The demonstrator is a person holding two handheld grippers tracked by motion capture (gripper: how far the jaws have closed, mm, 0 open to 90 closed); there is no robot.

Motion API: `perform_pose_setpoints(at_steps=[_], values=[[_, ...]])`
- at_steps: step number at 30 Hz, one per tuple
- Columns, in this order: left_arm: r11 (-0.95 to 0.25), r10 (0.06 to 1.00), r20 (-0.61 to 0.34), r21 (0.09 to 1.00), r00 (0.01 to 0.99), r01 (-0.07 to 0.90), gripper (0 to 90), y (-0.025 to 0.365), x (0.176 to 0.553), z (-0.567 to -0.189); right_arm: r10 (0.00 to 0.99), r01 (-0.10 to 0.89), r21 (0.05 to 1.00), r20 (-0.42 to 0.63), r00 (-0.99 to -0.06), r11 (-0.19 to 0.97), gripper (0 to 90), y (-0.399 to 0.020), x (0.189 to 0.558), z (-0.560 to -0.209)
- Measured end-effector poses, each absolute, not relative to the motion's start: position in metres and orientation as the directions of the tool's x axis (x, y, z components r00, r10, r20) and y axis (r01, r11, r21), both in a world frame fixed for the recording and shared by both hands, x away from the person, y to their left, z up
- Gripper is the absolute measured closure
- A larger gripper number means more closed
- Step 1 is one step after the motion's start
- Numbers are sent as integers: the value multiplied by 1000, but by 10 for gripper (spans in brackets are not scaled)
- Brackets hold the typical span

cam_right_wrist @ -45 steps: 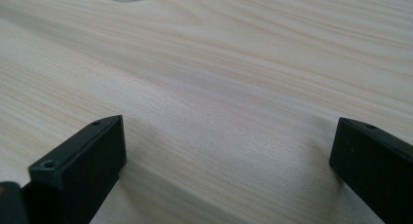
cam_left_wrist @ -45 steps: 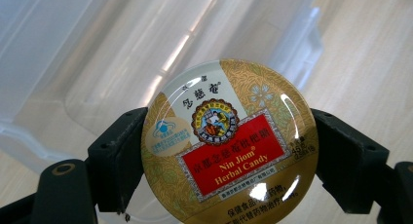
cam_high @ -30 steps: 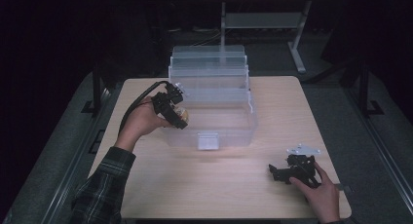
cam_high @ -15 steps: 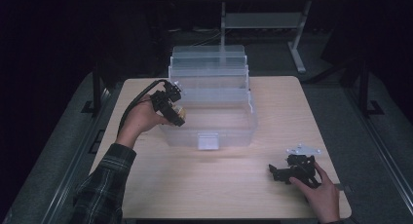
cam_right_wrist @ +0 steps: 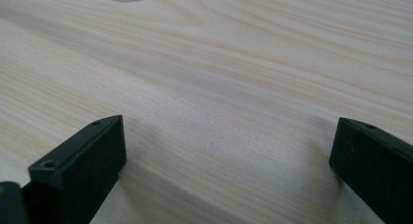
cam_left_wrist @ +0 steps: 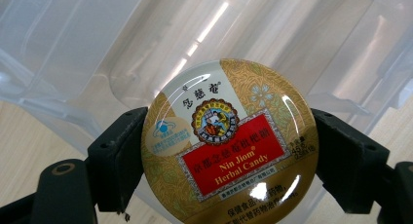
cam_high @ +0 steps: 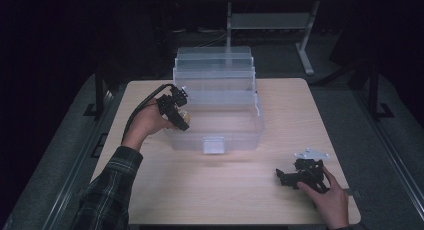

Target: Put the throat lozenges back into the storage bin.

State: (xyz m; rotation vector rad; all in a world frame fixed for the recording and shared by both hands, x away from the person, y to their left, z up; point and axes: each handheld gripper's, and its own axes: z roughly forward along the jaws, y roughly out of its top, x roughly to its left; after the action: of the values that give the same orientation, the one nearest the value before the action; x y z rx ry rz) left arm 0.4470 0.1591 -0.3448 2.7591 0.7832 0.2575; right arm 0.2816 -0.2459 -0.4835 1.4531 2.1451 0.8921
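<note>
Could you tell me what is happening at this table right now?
A person works with two handheld grippers. The left gripper has its jaws clamped on a round gold candy tin and holds it at the near left corner of an open clear plastic storage box. The right gripper rests near the wooden table at its near right, jaws spread wide with nothing between them.

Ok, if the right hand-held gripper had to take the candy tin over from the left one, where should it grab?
Probably across the round rim of the candy tin, on the top and bottom edges left free. The left hand-held gripper already clamps its two sides, so come in at right angles to those jaws. The right hand-held gripper is open, low over the table.
</note>
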Motion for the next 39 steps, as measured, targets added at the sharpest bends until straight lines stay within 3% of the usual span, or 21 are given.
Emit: perform_pose_setpoints(at_steps=[21,39], values=[[-813,542,91,309,836,493,190,161,448,-343,924,670,697,26,-381,256,0,-246,282,-484],[-743,590,55,426,806,516,190,192,425,-331,924,670,697,26,-381,256,0,-246,282,-484]])
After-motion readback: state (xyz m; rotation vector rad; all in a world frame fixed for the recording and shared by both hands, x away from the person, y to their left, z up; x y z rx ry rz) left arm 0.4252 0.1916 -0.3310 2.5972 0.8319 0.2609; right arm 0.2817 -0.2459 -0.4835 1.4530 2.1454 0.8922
